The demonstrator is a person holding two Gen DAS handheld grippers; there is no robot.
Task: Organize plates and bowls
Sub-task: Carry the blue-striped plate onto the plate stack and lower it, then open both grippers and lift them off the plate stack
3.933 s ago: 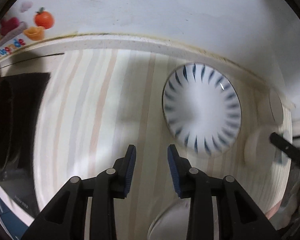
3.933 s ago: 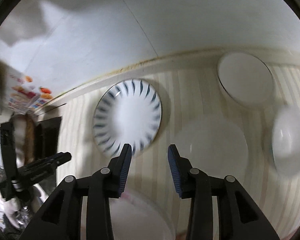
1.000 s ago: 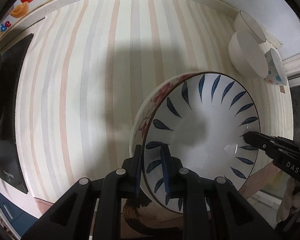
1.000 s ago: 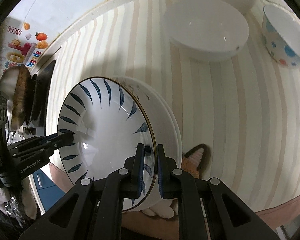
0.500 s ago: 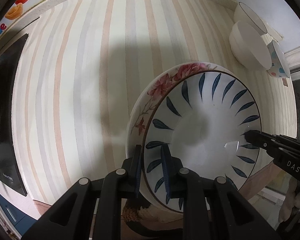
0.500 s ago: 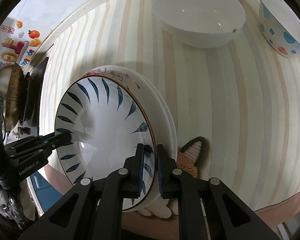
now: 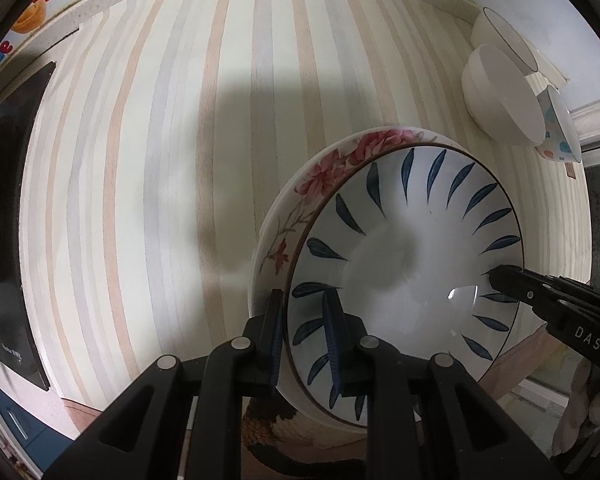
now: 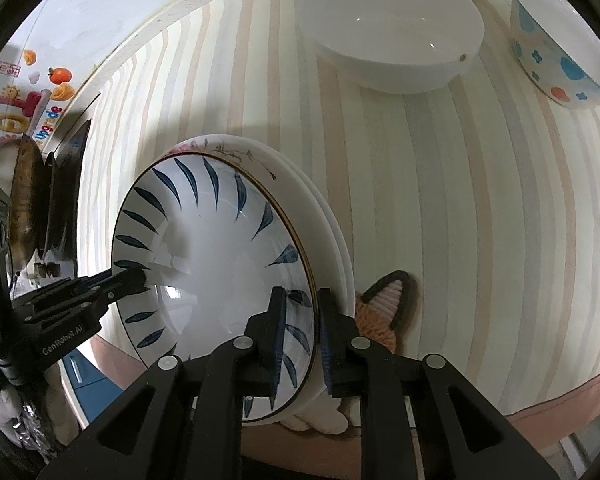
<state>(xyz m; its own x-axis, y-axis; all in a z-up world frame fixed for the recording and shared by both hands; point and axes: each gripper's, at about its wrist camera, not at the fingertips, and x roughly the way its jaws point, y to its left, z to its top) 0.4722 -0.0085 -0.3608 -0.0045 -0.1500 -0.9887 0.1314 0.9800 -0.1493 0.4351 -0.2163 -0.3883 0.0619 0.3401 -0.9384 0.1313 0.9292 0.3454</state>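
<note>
Both claws, left claw (image 7: 305, 338) and right claw (image 8: 302, 334), pinch the blue-leaf plate (image 7: 412, 264) over the floral plate (image 7: 300, 216) near the counter's (image 7: 148, 160) front edge; only the right view shows a cat-shaped mat (image 8: 384, 308).

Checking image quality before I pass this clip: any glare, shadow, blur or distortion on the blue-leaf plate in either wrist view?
Left wrist: sharp; strong fisheye bending of the tablecloth stripes; broad shadow left of the blue-leaf plate, small glare spot near its right rim. Right wrist: sharp too; glare patches low in the plate; dark vignette in the corners.
</note>
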